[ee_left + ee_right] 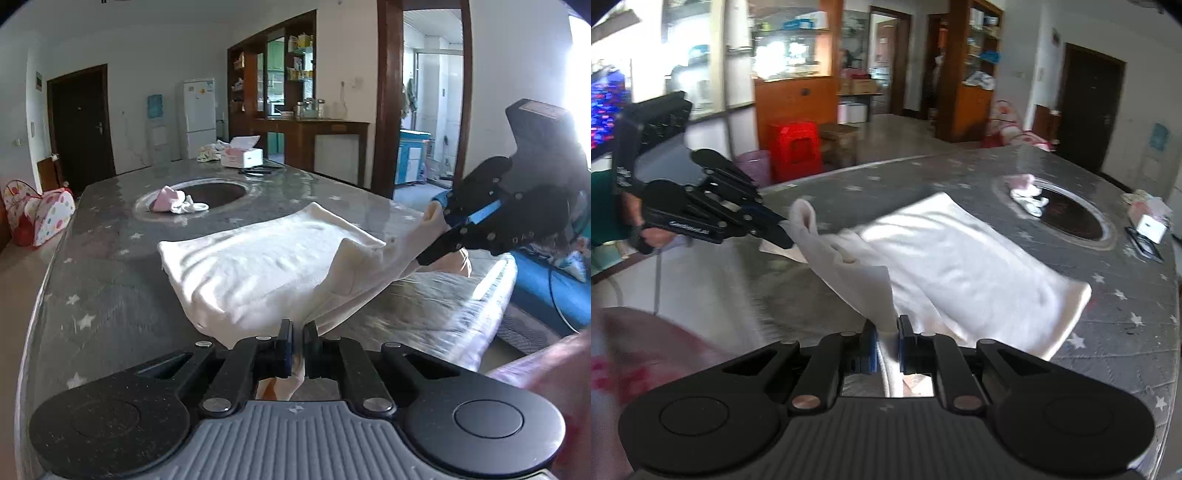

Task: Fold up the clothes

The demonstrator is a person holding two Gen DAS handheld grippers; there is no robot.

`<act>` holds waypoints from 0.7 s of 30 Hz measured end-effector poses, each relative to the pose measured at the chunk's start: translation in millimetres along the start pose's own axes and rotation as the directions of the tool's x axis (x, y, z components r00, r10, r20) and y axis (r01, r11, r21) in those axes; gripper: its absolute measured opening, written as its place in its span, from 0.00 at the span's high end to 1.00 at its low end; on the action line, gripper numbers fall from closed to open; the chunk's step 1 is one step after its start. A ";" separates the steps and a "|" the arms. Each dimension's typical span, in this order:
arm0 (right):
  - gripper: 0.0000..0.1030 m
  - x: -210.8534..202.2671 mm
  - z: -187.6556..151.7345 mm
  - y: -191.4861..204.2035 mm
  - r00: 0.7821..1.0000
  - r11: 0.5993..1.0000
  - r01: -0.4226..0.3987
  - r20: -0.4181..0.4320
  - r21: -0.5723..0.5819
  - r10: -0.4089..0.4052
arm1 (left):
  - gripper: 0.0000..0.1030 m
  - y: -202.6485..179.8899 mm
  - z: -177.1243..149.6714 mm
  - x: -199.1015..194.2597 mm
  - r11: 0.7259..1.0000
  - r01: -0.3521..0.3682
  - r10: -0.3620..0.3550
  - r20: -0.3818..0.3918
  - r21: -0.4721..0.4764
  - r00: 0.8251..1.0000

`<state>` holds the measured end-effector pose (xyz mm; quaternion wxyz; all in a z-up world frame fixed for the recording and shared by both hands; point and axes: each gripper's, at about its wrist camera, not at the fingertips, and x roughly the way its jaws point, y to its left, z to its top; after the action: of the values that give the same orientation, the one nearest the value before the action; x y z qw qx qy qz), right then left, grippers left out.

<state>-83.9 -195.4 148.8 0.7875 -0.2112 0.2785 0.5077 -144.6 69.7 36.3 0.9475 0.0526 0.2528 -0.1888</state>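
Observation:
A white garment [258, 266] lies partly folded on the grey star-patterned table [110, 295]. My left gripper [298, 334] is shut on its near edge, and cloth bunches between the fingers. My right gripper [439, 236] shows at the right of the left wrist view, shut on another corner and lifting it off the table. In the right wrist view the garment [960, 258] spreads ahead. My right gripper [887, 334] is shut on its edge. My left gripper [783, 232] holds the lifted corner at the left.
A pink and white cloth bundle [177, 201] sits at the rim of a round dark recess [218, 192] in the table. A tissue box [242, 157] and glasses [1145, 245] lie at the far end. A red stool [796, 147] stands beyond the table.

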 end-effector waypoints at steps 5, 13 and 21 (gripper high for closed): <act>0.91 -36.3 5.0 24.5 0.999 0.999 -0.041 -0.014 0.013 0.042 | 0.94 -11.1 3.6 -25.4 1.000 0.017 -0.017 0.010 -0.005 1.000; 0.91 -35.4 21.8 5.4 1.000 0.999 0.019 0.006 0.044 -0.019 | 0.95 -7.9 24.1 -31.7 1.000 0.024 -0.024 0.042 -0.001 0.999; 0.91 -1.6 44.6 -55.9 0.999 0.992 0.033 0.007 0.120 -0.034 | 0.95 22.9 60.9 26.4 0.999 -0.019 0.018 0.023 0.033 1.000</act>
<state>-23.2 -191.1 186.3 0.8084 -0.1660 0.3012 0.4777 -86.6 70.2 76.0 0.9510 0.0684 0.2382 -0.1849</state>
